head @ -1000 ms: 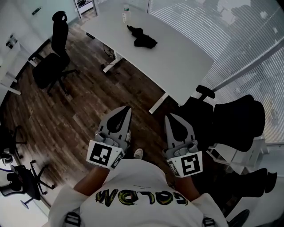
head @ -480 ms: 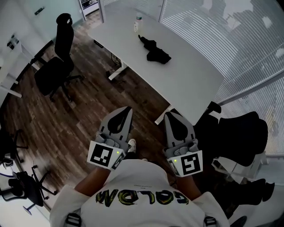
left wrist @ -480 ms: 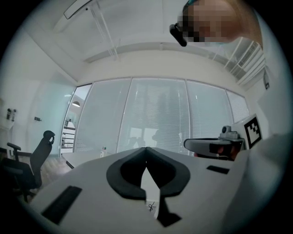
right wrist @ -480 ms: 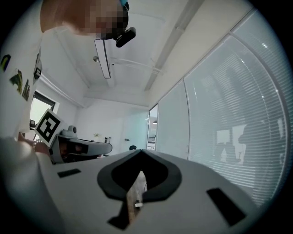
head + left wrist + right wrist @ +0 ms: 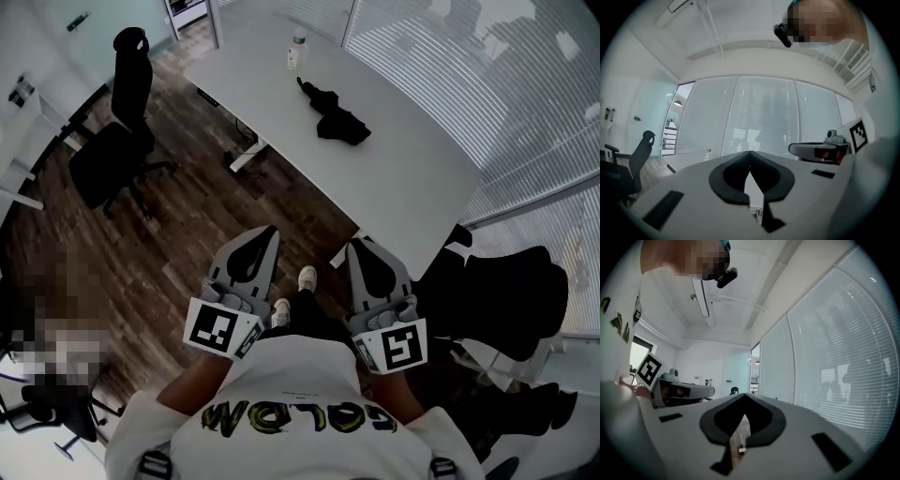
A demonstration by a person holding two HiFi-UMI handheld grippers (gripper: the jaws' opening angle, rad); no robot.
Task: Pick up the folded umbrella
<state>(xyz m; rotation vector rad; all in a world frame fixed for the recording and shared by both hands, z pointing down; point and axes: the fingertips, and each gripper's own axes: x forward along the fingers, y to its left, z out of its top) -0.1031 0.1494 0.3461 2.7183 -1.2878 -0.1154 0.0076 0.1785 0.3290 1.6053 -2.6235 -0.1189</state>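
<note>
The person (image 5: 291,398) is stepping nearer the white worktop (image 5: 412,187); its near corner and the black folded umbrella (image 5: 337,120) are drawing closer, a white shoe (image 5: 307,277) swinging forward over the wooden floor (image 5: 178,234).

Details of the far bottle (image 5: 297,52) are too small to tell.

Floor (image 5: 187,225): dark wood planks throughout. A long white table (image 5: 412,178) on white legs runs diagonally beside the window wall (image 5: 497,84). The window wall is made of tall glazed panels behind closed horizontal blinds, with bright light showing through the slats. One black office chair (image 5: 117,141) stands on open floor left of the table. Further black chairs (image 5: 511,291) crowd the table's near end. Ceiling (image 5: 740,33): white, with a long hanging light fitting (image 5: 700,296)
</note>
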